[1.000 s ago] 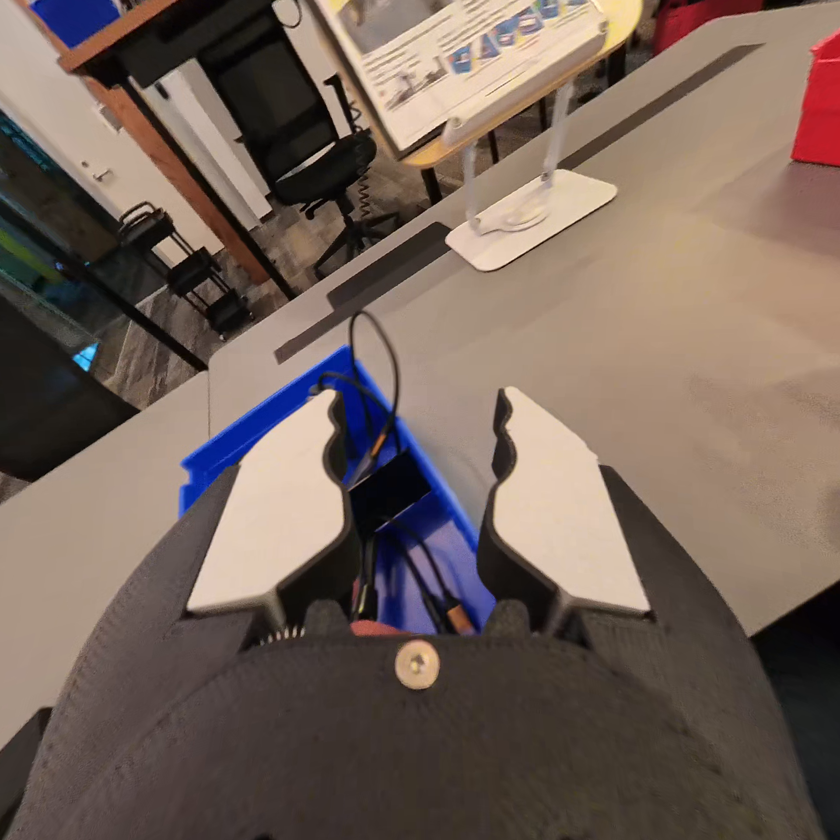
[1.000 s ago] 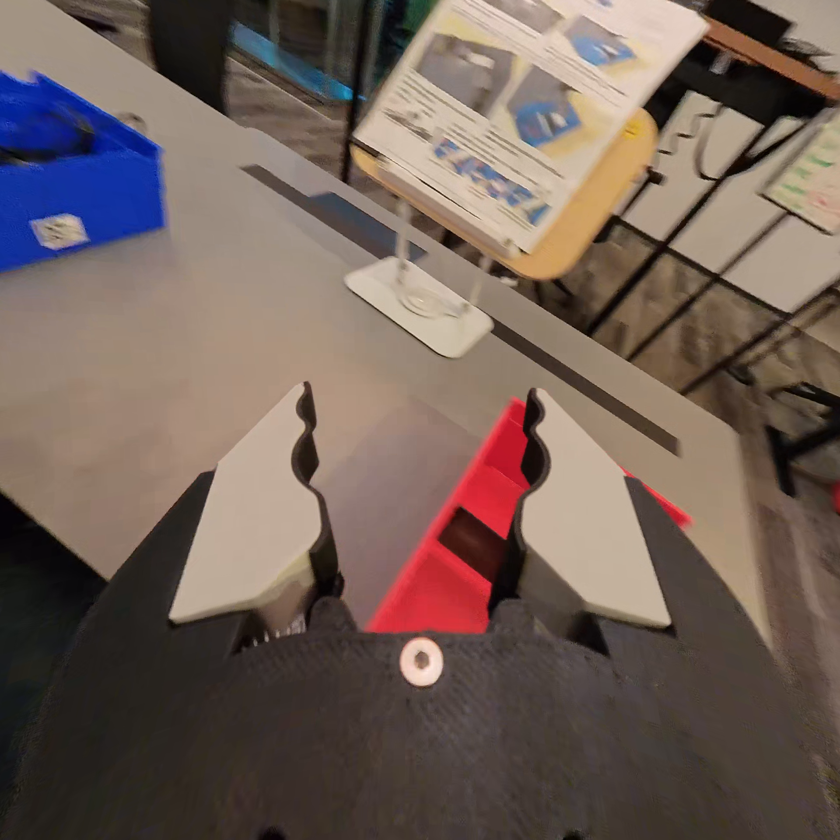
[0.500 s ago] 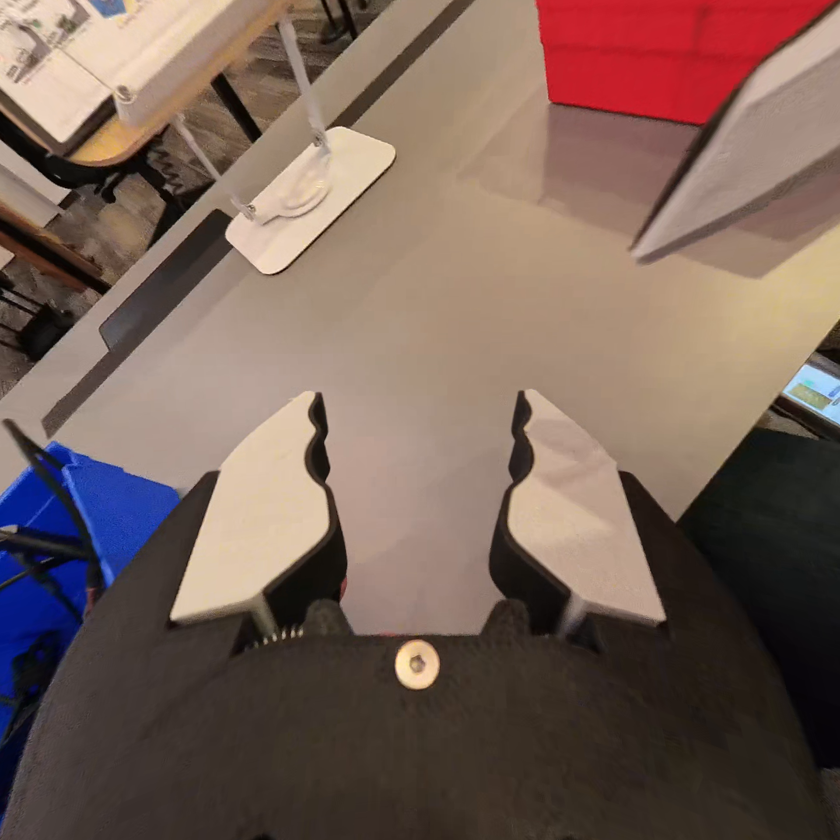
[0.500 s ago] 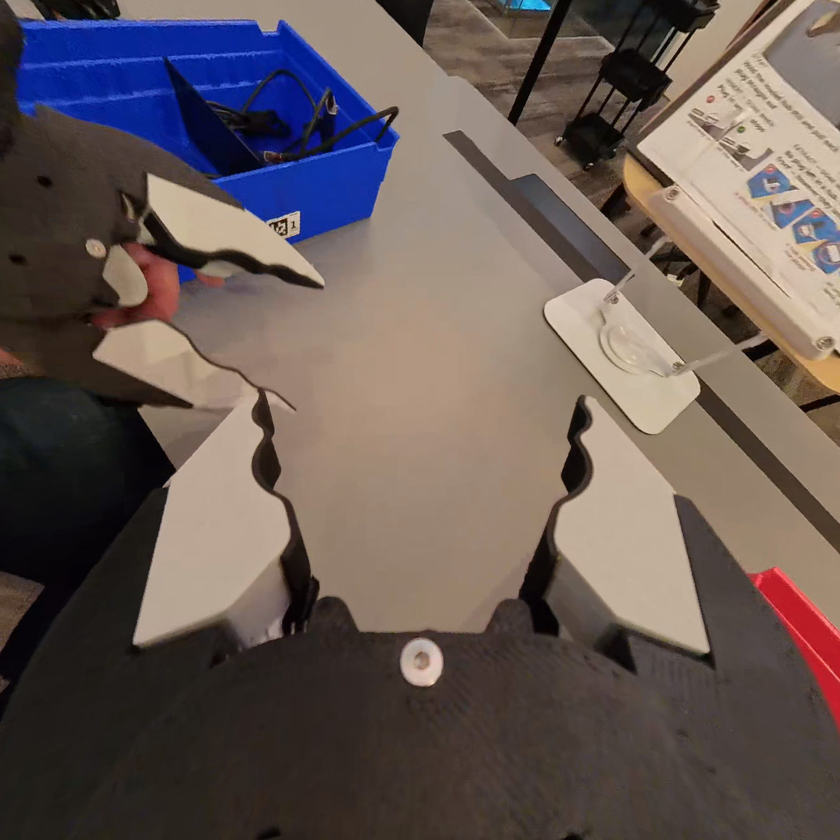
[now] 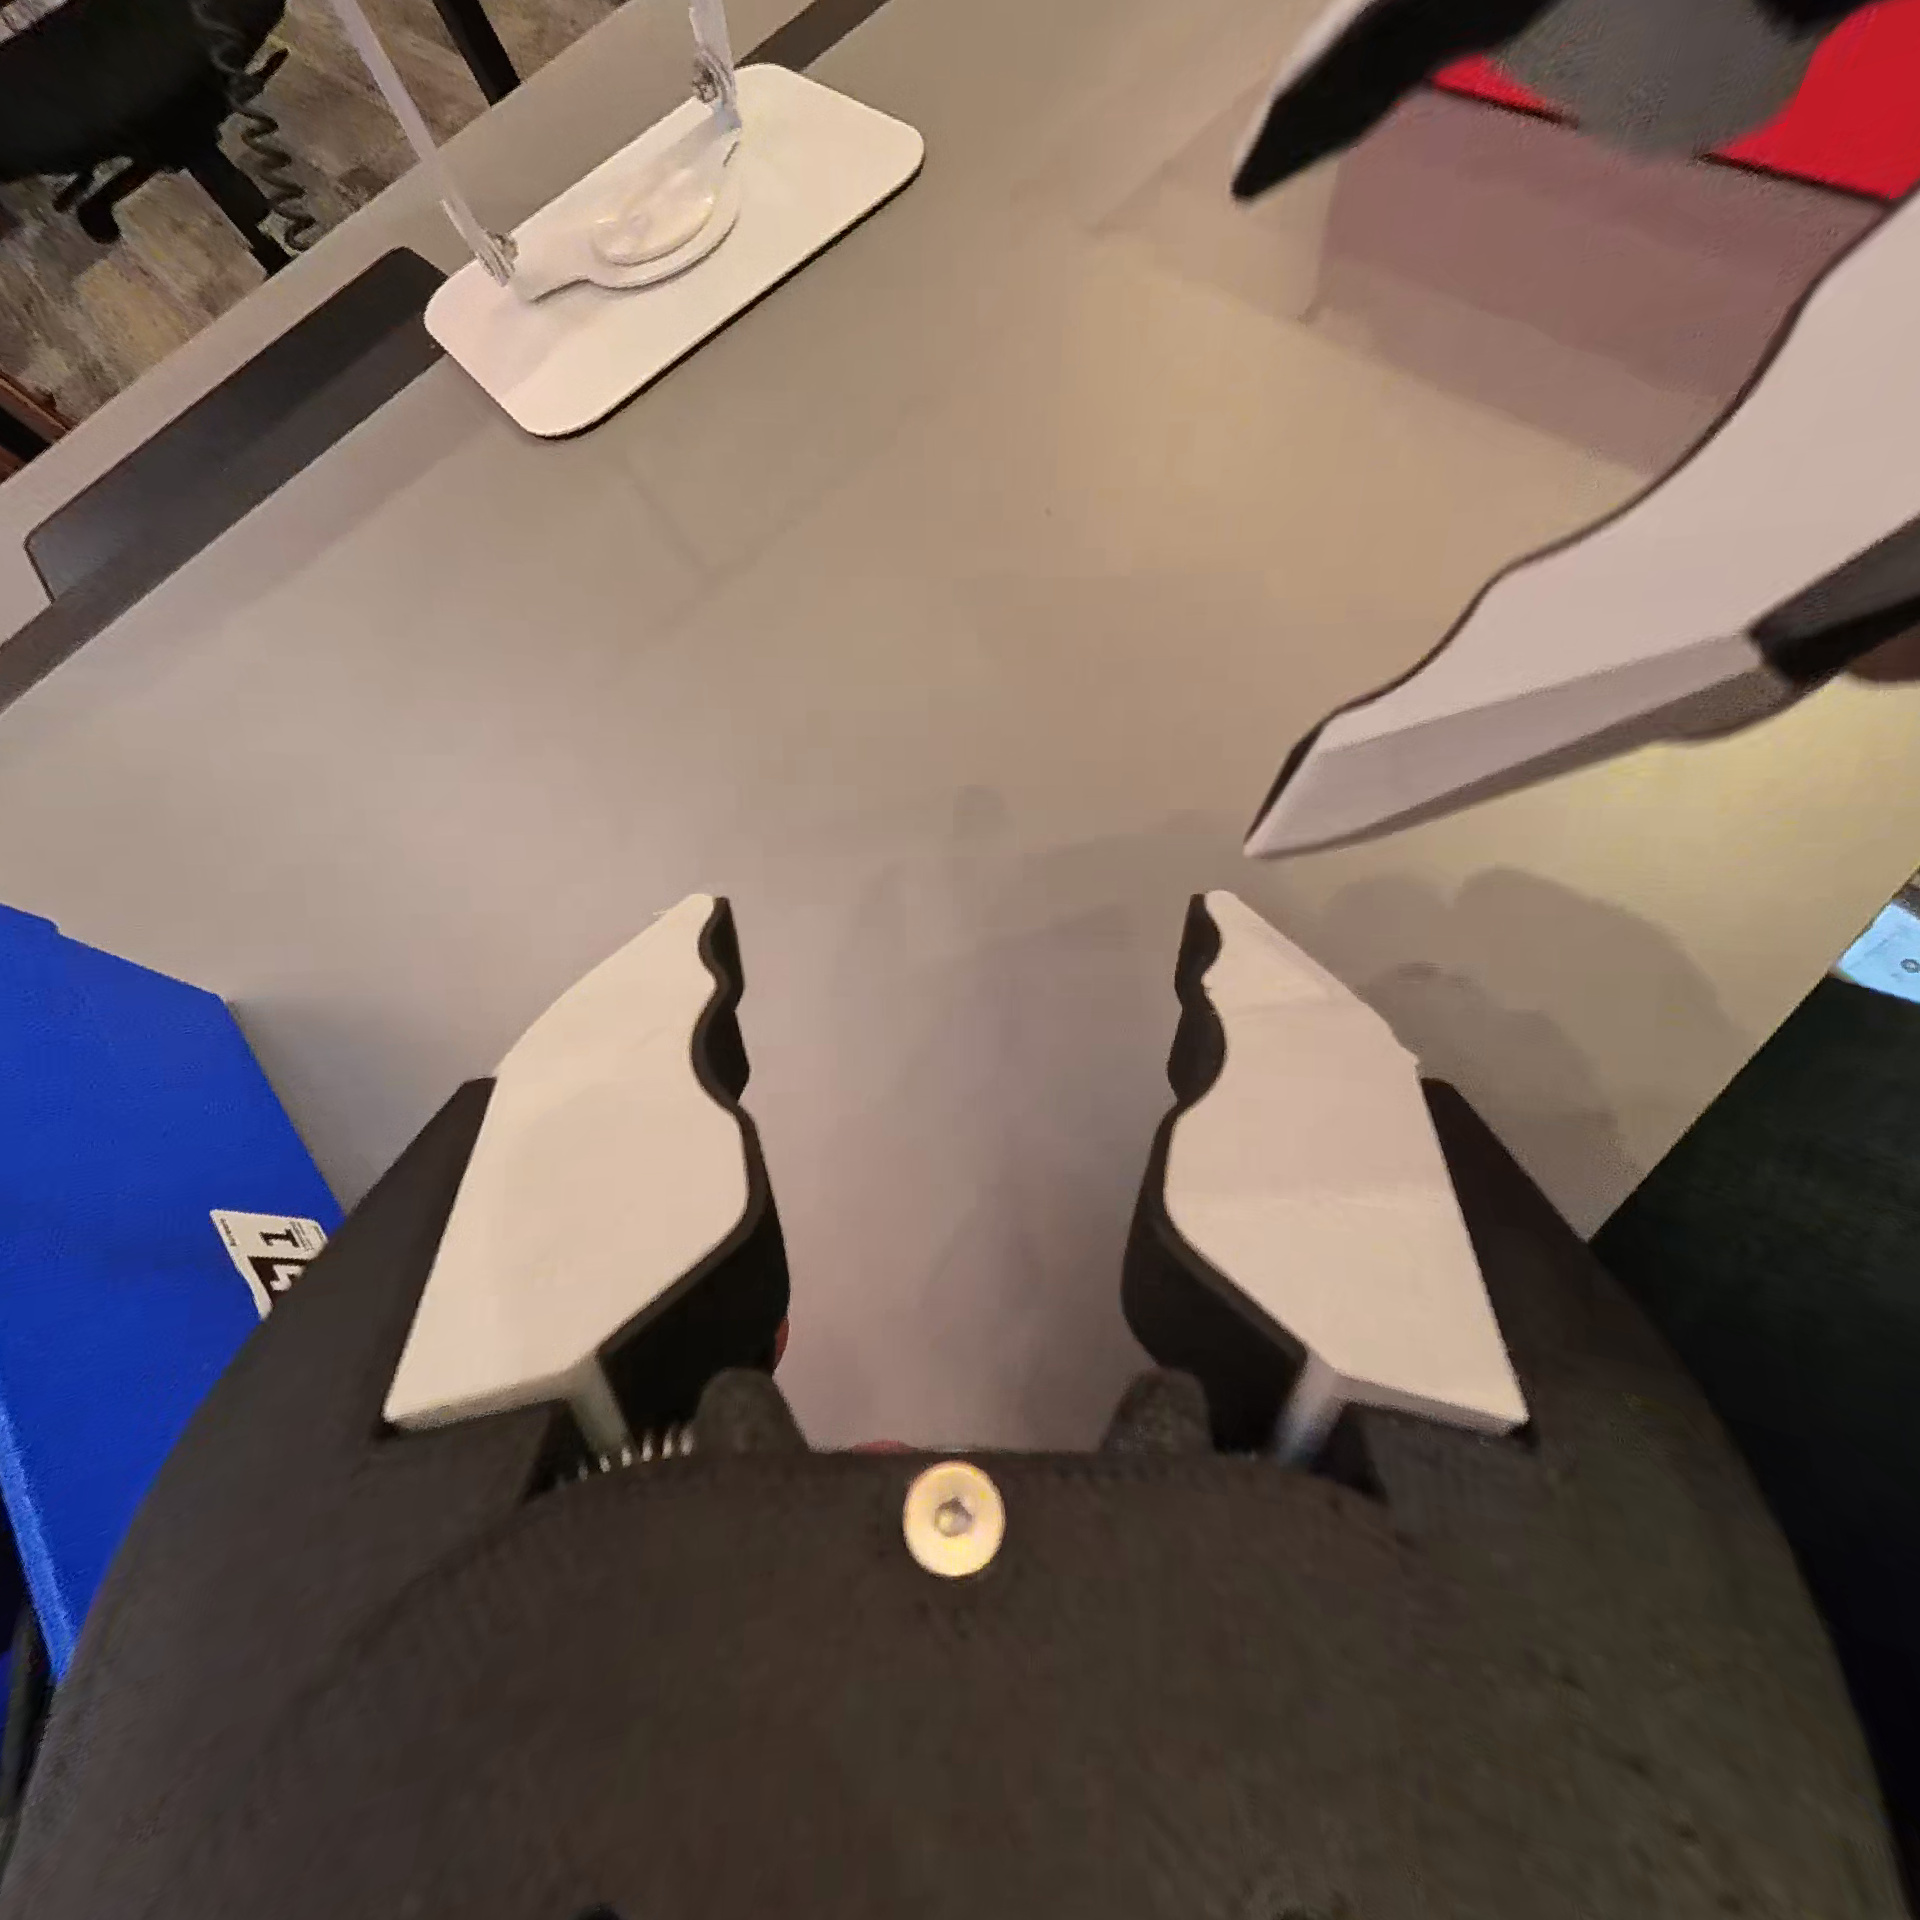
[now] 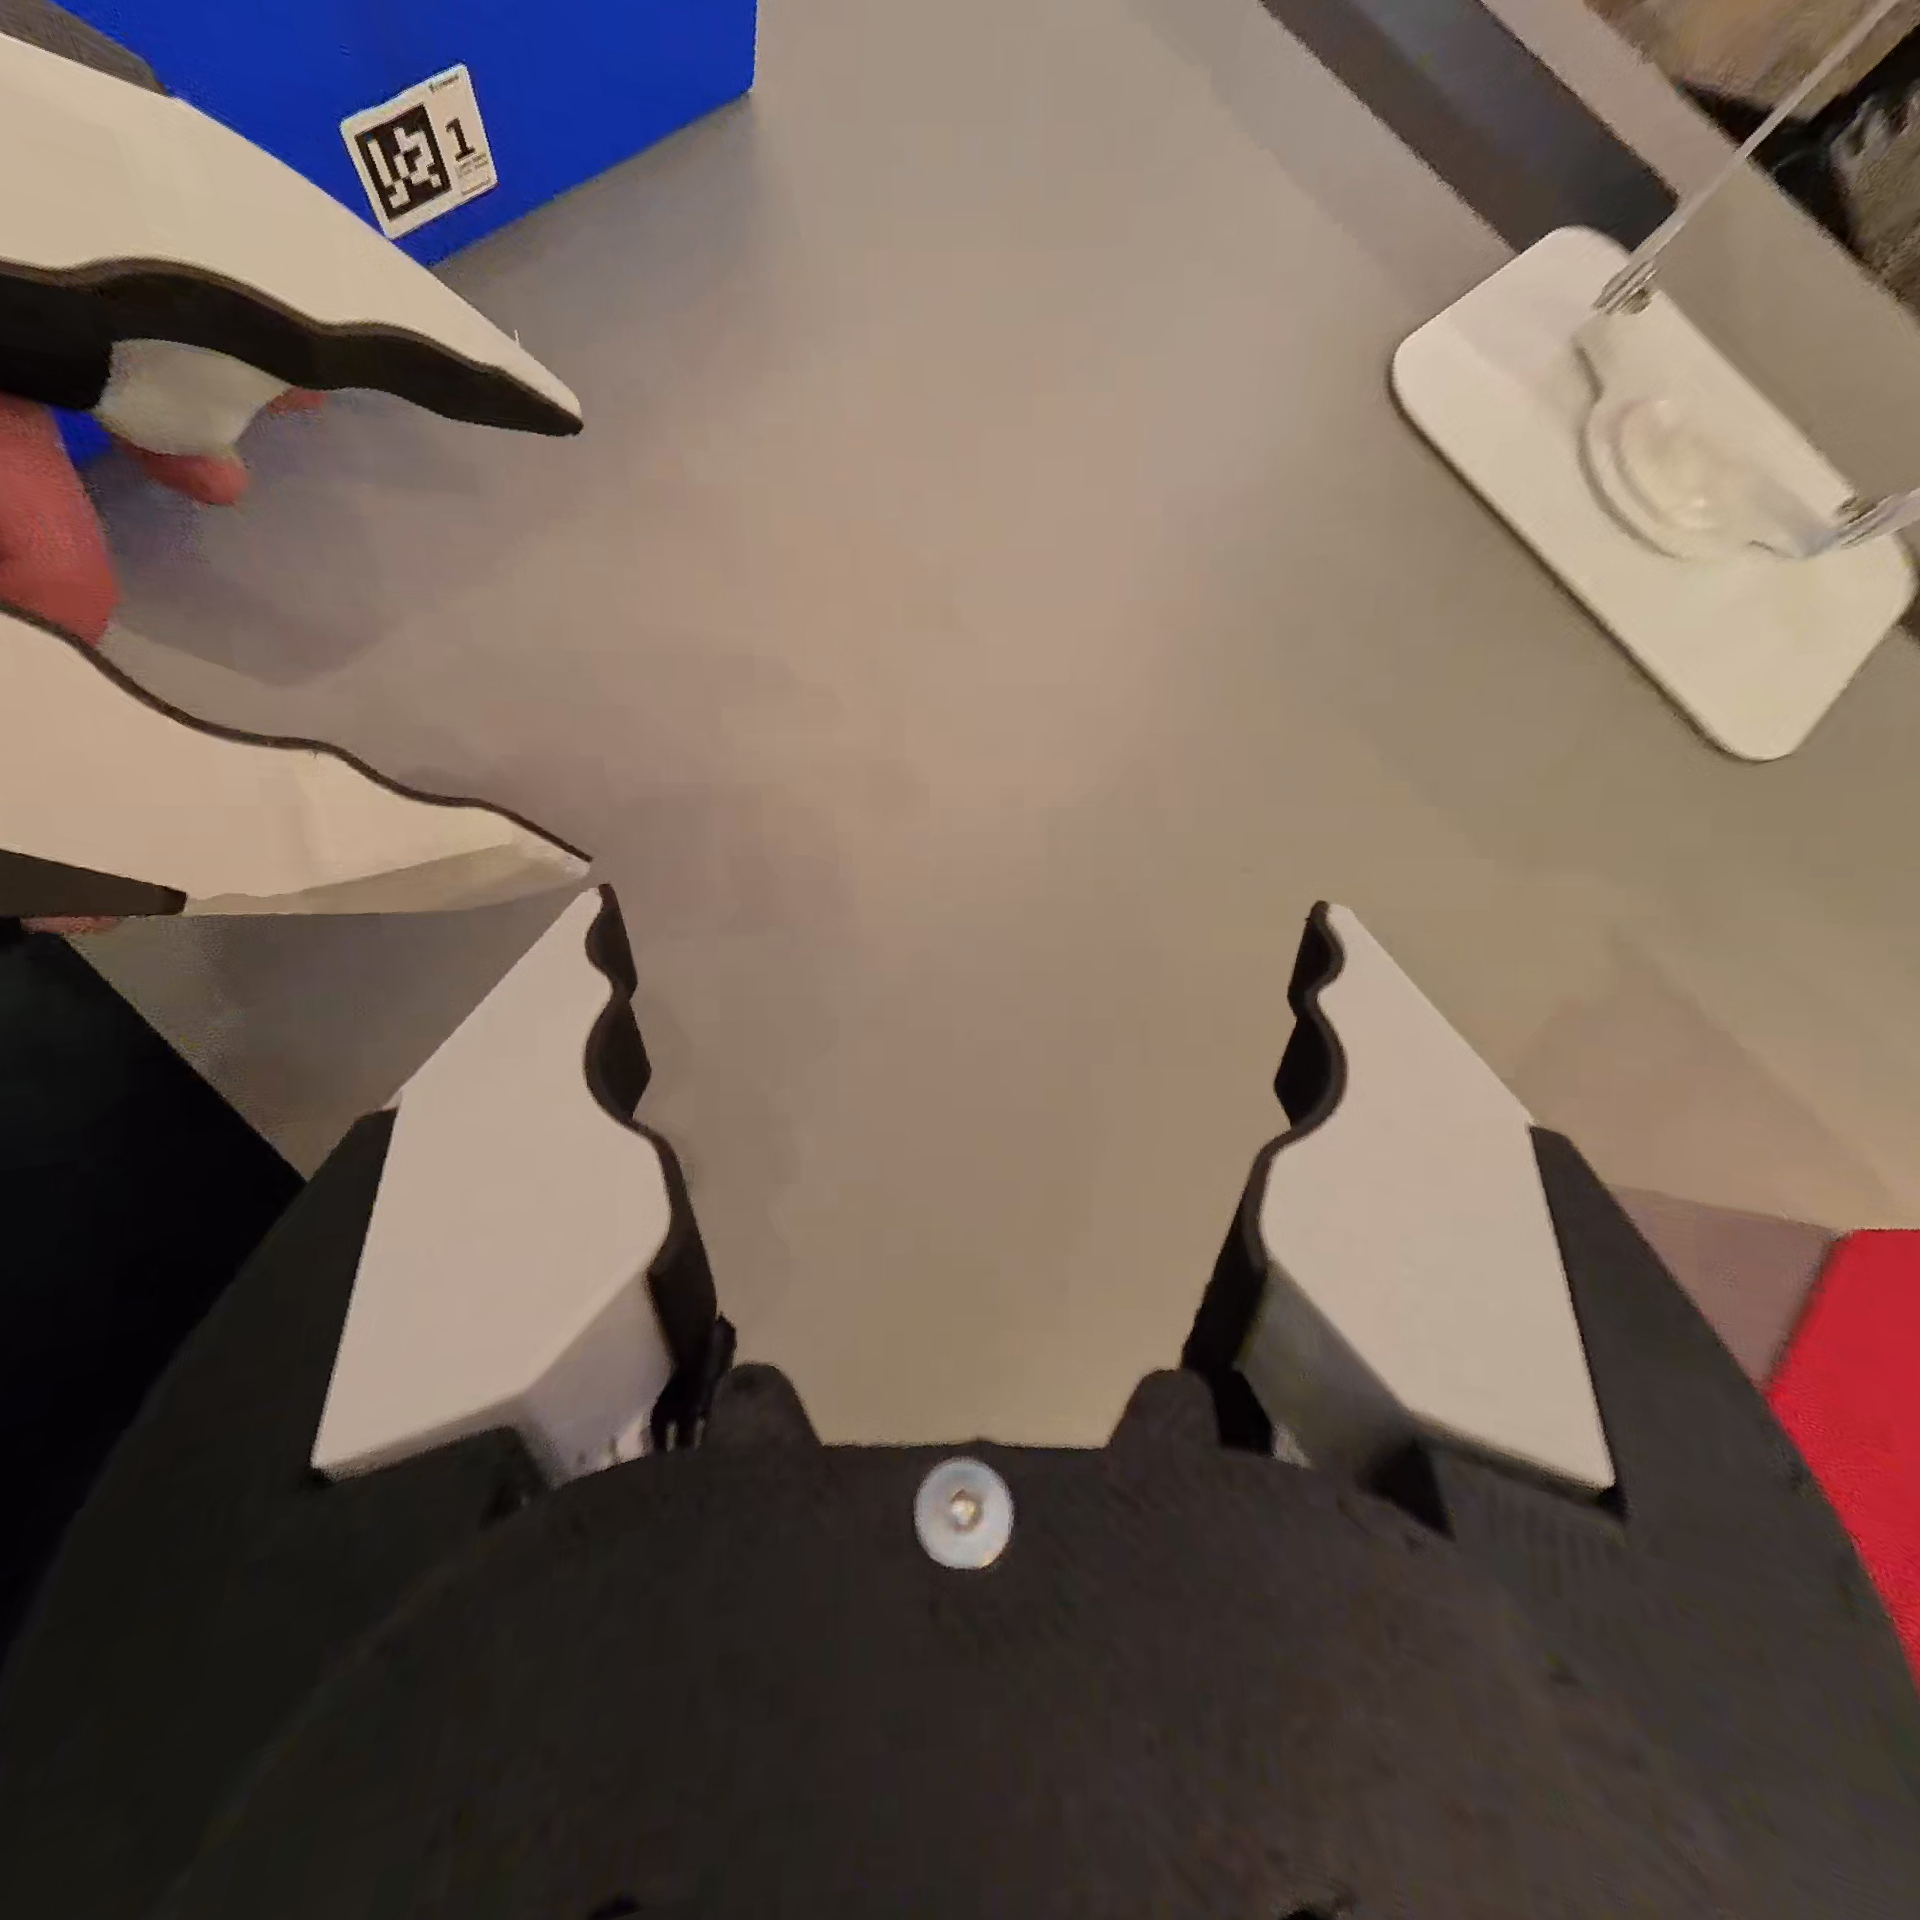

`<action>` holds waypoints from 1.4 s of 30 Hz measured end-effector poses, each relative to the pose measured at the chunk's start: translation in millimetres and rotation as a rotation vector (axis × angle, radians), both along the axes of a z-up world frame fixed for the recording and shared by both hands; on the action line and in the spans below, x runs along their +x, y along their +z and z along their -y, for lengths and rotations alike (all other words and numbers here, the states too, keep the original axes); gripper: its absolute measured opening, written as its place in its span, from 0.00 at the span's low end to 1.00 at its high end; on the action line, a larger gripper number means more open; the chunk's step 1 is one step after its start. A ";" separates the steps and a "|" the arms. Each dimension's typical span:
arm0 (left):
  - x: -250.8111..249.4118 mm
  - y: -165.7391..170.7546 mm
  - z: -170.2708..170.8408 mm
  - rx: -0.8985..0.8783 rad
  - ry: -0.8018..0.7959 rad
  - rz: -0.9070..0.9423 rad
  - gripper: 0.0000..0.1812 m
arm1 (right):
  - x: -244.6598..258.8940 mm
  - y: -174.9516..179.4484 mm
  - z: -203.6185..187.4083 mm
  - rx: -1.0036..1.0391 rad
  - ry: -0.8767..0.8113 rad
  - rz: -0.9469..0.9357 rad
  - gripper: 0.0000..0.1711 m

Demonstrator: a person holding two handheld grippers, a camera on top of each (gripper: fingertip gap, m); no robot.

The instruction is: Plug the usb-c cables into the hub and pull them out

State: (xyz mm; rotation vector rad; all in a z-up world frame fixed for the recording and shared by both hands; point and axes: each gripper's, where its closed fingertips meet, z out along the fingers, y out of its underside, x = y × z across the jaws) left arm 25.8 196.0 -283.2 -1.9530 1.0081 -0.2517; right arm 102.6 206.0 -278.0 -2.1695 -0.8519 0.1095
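Two grippers are shown above the grey desk (image 5: 831, 582): the left gripper (image 5: 958, 925) and the right gripper (image 6: 961, 909), each with fingers spread wide and nothing held. One blue bin (image 6: 436, 94) and one red bin (image 6: 1860, 1382) stand toward opposite ends; their contents are hidden. One white stand base (image 6: 1662, 499) lies at the far edge. No cable or hub can be seen.

Bare grey tabletop (image 5: 831, 644) fills the frame centre in both views, offering free passage between and ahead of each gripper's spread fingers. Obstacles, left wrist view: blue bin (image 5: 114, 1195) at lower left, white stand base (image 5: 675, 260) at upper left, right gripper (image 5: 1403, 499) intruding from upper right, red bin (image 5: 1829, 94) behind it. Right wrist view: left gripper (image 6: 582, 634) at left edge.
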 end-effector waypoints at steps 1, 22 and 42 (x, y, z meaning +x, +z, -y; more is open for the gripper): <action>-0.8 -0.4 -1.3 0.000 0.003 0.004 0.44 | -1.2 -5.7 -0.2 -0.013 -0.011 -0.012 0.72; 9.5 -56.8 -8.5 -0.136 0.001 -0.025 0.45 | 6.4 -78.6 6.4 -0.066 -0.007 0.059 0.74; 16.8 43.9 -9.1 0.128 -0.079 0.184 0.26 | 4.7 -78.7 7.1 -0.058 0.034 0.029 0.67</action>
